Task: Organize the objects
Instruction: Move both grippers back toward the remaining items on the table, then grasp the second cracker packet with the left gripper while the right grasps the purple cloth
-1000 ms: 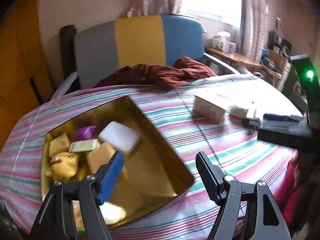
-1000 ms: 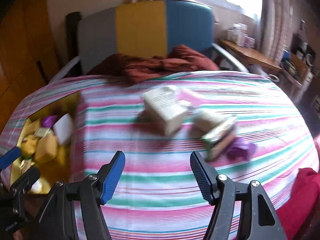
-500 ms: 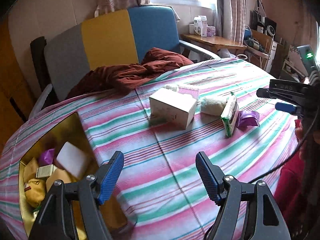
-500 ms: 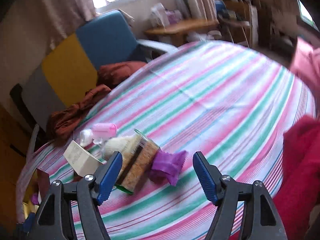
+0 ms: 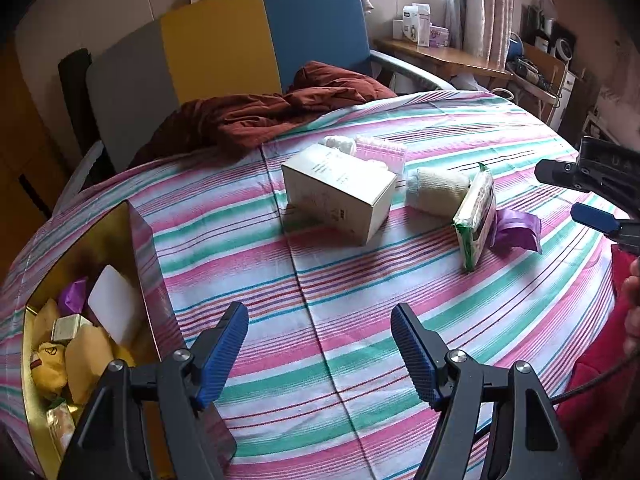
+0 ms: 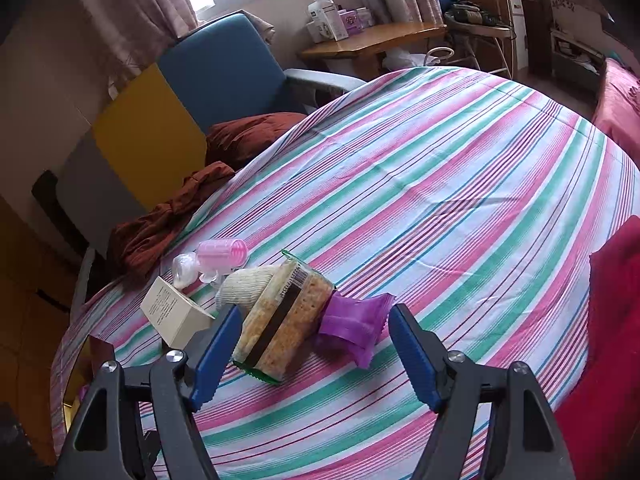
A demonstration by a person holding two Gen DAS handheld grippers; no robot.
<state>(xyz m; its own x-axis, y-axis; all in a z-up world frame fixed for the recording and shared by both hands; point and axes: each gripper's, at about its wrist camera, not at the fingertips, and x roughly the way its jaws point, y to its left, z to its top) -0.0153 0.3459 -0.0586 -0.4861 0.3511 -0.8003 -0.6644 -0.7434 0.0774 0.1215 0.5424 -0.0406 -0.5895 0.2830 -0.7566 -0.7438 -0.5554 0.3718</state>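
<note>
Right hand-held gripper (image 6: 314,344) wider, near cracker packet (image 6: 280,326).

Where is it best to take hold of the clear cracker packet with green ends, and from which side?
Grip the cracker packet across its narrow thickness at mid-length, coming from above: it stands on a long edge, broad faces exposed. The purple wrapper crowds one face.

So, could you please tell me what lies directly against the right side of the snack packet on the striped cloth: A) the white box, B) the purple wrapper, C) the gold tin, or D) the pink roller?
B: the purple wrapper lies crumpled against the snack packet's right side, while the white box sits to its left.
</note>
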